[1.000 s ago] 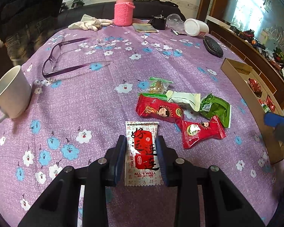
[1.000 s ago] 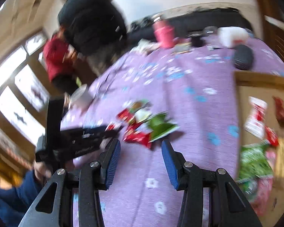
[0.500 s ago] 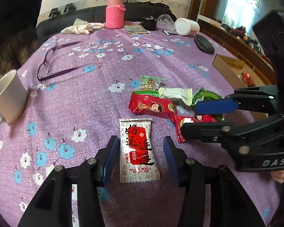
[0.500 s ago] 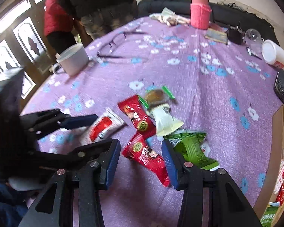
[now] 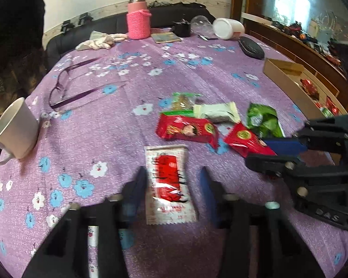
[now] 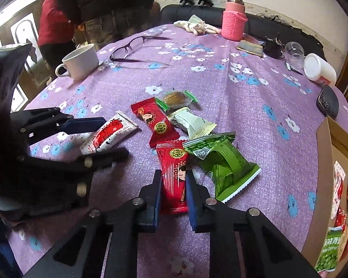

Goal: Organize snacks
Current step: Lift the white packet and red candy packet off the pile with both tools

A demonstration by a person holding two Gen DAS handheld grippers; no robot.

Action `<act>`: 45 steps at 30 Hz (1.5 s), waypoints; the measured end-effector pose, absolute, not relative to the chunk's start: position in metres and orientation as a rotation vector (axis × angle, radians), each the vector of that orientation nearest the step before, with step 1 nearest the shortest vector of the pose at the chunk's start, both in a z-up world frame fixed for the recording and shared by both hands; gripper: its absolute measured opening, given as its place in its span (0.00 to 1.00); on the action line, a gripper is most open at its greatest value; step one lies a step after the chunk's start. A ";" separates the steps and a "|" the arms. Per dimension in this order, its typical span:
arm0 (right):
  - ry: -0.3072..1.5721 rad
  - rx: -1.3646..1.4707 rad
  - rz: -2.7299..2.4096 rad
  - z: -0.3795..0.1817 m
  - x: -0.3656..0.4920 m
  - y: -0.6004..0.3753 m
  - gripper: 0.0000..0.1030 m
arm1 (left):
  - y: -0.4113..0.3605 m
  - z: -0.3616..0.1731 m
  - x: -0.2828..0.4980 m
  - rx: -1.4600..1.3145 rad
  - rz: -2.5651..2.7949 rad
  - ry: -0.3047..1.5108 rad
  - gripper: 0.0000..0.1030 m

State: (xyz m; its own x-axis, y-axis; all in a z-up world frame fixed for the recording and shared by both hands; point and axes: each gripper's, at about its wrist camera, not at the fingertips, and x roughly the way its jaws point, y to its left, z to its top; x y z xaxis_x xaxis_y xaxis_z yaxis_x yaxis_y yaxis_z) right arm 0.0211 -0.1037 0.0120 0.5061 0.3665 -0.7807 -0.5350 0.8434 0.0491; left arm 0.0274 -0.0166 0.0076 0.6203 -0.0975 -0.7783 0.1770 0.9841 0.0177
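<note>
Both claws are black plastic frames with blue pads: left claw (image 5: 171,190), right claw (image 6: 173,192). Round silver screws stud the arms. White letters "DAS" mark the right claw's side.

- A white packet with a red panel (image 5: 168,183) lies flat on the purple flowered cloth, nearest the left side of the scattered group.
- A long red packet (image 6: 156,120) with a cartoon face lies flat beside it, touching a cream packet (image 6: 192,122).
- A clear-wrapped brown pastry (image 6: 175,98) with green ends sits behind them.
- A second red packet (image 6: 175,169) lies lengthwise, its near end pinched between two blue pads.
- A crumpled green packet (image 6: 225,164) rests against its right edge.
- More packets fill the cardboard box (image 6: 322,153) at right.
</note>
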 end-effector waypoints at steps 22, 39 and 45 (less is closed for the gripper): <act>0.734 0.023 0.453 0.040 0.025 -0.139 0.19 | -0.005 0.035 0.024 0.000 -0.079 0.711 0.29; 0.738 0.060 0.429 0.039 0.030 -0.148 0.19 | -0.002 0.033 0.031 0.047 0.038 0.690 0.29; 0.742 0.085 0.414 0.038 0.033 -0.152 0.19 | 0.001 0.032 0.031 0.040 0.054 0.687 0.29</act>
